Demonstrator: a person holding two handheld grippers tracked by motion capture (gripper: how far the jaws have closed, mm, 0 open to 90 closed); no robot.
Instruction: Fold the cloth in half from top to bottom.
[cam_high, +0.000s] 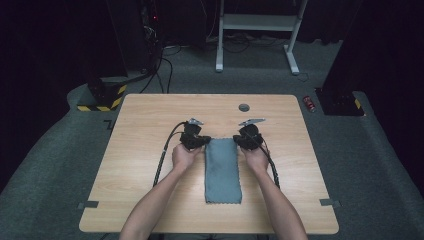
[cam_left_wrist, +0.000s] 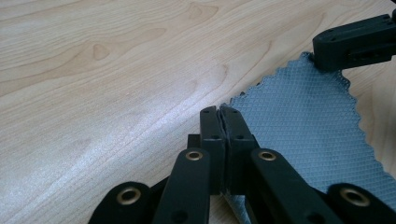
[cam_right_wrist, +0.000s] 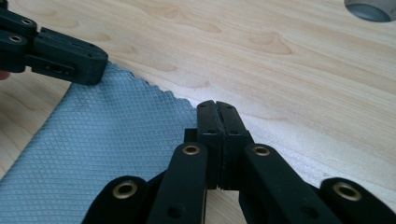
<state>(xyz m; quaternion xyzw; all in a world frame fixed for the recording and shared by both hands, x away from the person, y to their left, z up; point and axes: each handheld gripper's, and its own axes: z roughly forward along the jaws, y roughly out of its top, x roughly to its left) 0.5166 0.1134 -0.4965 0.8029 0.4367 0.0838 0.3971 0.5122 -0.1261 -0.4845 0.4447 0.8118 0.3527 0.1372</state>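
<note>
Landmark: grey cloth (cam_high: 222, 171), a folded strip with a diamond weave and scalloped edges, lying flat on the wooden table (cam_high: 150, 200) with its long side running from the person toward the far edge.

Cloth position: about the middle of the table, slightly toward the person's side; its near short edge lies well short of the near table edge.

Left gripper (cam_high: 199, 142): at the far left corner of the cloth. In the left gripper view its jaws stand pressed together with no gap, and the cloth (cam_left_wrist: 299, 116) corner edge meets the jaw tips (cam_left_wrist: 219, 112). Whether fabric is pinched between the pads cannot be told.

Right gripper (cam_high: 242, 141): at the far right corner of the cloth. In the right gripper view the jaws are closed tight at (cam_right_wrist: 217, 108), the tips at the scalloped cloth (cam_right_wrist: 102, 140) edge. A pinch on the fabric cannot be confirmed.

Cross views: the right gripper's jaw end (cam_left_wrist: 359, 42) rests at the opposite far corner in the left gripper view; the left gripper's jaw end (cam_right_wrist: 60, 53) does likewise in the right gripper view.

Hands: left hand (cam_high: 184, 156) just left of the cloth, right hand (cam_high: 256, 159) just right of it.

Table grommet (cam_high: 244, 107): round, grey, beyond the far end of the cloth, well apart from it.
</note>
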